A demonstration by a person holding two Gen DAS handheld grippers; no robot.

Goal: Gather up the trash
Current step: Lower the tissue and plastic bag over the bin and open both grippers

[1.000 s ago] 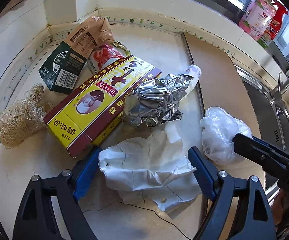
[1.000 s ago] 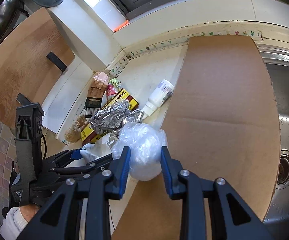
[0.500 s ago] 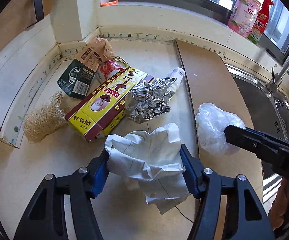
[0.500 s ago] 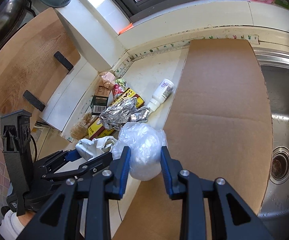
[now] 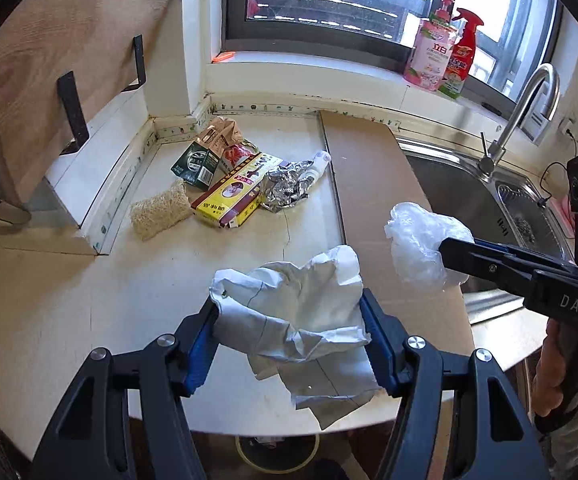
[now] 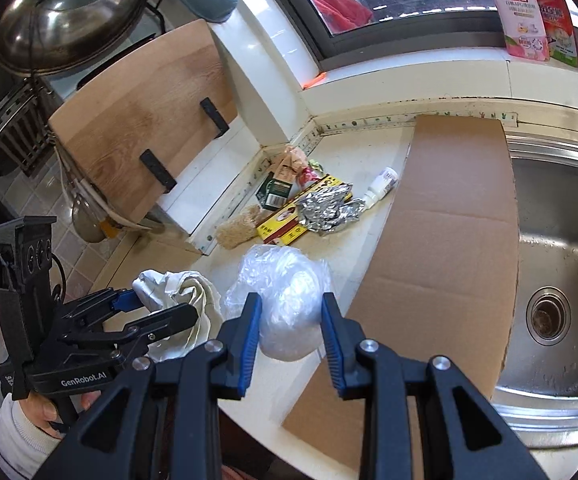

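Observation:
My left gripper point(image 5: 289, 312) is shut on a crumpled white paper point(image 5: 297, 312) and holds it above the counter's front edge; the paper also shows in the right wrist view point(image 6: 177, 292). My right gripper point(image 6: 289, 312) is shut on a clear plastic bag wad point(image 6: 285, 296), lifted off the counter; the wad also shows in the left wrist view point(image 5: 421, 240). On the counter lie a yellow-red box point(image 5: 229, 200), crumpled foil point(image 5: 285, 192), a small white bottle point(image 5: 319, 162), a green carton point(image 5: 195, 164), a brown packet point(image 5: 221, 132) and a loofah pad point(image 5: 159, 212).
A cardboard sheet point(image 6: 449, 232) covers the counter beside the steel sink point(image 6: 557, 264) with its tap point(image 5: 525, 108). Two detergent bottles point(image 5: 445, 60) stand on the window sill. A wooden board point(image 6: 141, 116) leans at the left. A tape roll point(image 5: 277, 452) lies below the counter edge.
Both grippers have lifted and pulled back from the trash pile, the left carrying the white paper, the right carrying the plastic wad. The pile stays put.

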